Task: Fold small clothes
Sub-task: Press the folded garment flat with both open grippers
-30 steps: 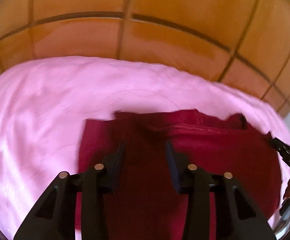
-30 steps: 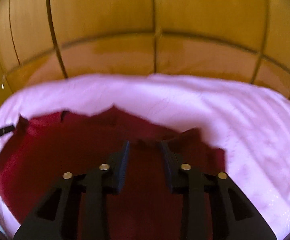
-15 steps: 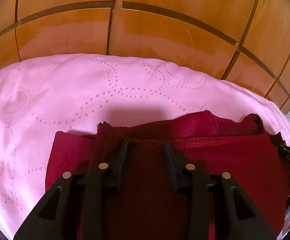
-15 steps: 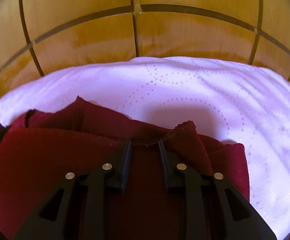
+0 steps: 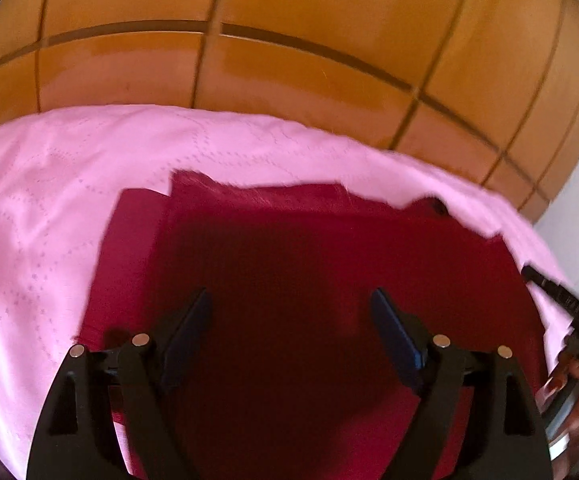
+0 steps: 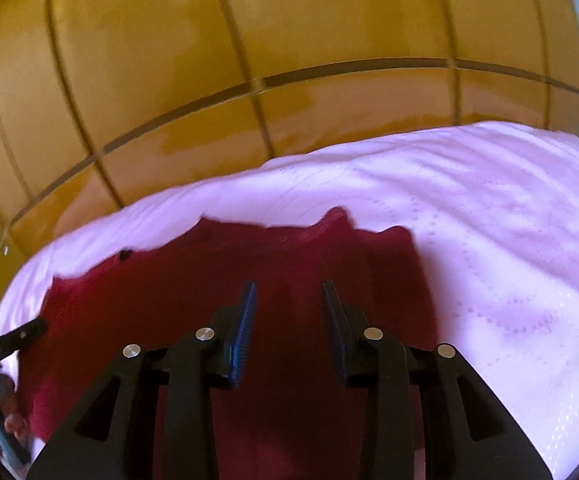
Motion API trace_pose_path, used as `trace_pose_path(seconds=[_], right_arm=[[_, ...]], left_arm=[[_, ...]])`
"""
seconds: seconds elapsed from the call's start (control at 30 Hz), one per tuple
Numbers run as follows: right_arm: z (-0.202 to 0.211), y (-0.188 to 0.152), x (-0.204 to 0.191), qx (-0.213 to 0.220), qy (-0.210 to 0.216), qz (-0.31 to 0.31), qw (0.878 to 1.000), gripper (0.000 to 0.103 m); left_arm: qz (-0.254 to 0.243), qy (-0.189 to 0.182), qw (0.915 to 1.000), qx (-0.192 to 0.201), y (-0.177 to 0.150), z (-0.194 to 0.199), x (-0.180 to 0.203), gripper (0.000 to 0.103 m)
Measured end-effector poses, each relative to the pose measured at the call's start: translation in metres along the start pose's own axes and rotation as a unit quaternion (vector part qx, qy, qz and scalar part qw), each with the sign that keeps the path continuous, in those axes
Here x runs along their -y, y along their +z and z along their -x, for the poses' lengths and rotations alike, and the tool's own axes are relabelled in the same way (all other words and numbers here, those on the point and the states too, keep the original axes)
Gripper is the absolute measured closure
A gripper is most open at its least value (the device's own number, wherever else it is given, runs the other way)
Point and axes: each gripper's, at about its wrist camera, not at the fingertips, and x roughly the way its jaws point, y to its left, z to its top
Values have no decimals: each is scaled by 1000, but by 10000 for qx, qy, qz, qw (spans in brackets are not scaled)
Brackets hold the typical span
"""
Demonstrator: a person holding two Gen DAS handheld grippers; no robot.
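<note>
Our left claw [image 5: 291, 320] hangs released, jaws spread wide, above the dark red garment [image 5: 309, 264], gripping nothing. Our right claw [image 6: 288, 304] is released too, with a narrower gap, over the same cloth [image 6: 217, 280]. The garment lies folded on the pink bedsheet [image 5: 49, 200] (dotted circles stitched into it), a second layer showing along its far edge. Wooden panels [image 6: 249, 40] rise behind the bed.

My left gripper [image 5: 291, 314] and right gripper [image 6: 288, 304] now off the red garment [image 5: 309, 264], jaws apart (left wider).
</note>
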Motion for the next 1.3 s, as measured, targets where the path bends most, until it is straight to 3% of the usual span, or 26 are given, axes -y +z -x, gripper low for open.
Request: trace_pose_path(seconds=[0.13, 0.27, 0.43, 0.6, 0.77, 1.03, 1.3], right_arm=[[-22, -5, 13, -284, -468, 12, 9985, 72], [-28, -12, 36, -297, -269, -624, 9972, 79], [-29, -14, 29, -254, -431, -455, 9977, 79], [-27, -15, 31, -223, -393, -489, 9978, 78], [-27, -15, 29, -212, -421, -433, 9979, 77], [-27, -15, 30, -182, -400, -453, 9980, 77], [-24, -16, 29, -159, -379, -483, 9980, 77]], left_arm=[[-215, 186, 9996, 1, -7, -6, 1, 18], [-343, 322, 9988, -90, -10, -13, 3, 16], [-470, 477, 9977, -113, -9, -12, 11, 14], [-280, 225, 9994, -29, -24, 12, 16, 14], [-413, 66, 9990, 174, -40, 33, 27, 14], [-786, 222, 9965, 167, -60, 31, 37, 10], [-811, 210, 9964, 110, -59, 30, 36, 4]])
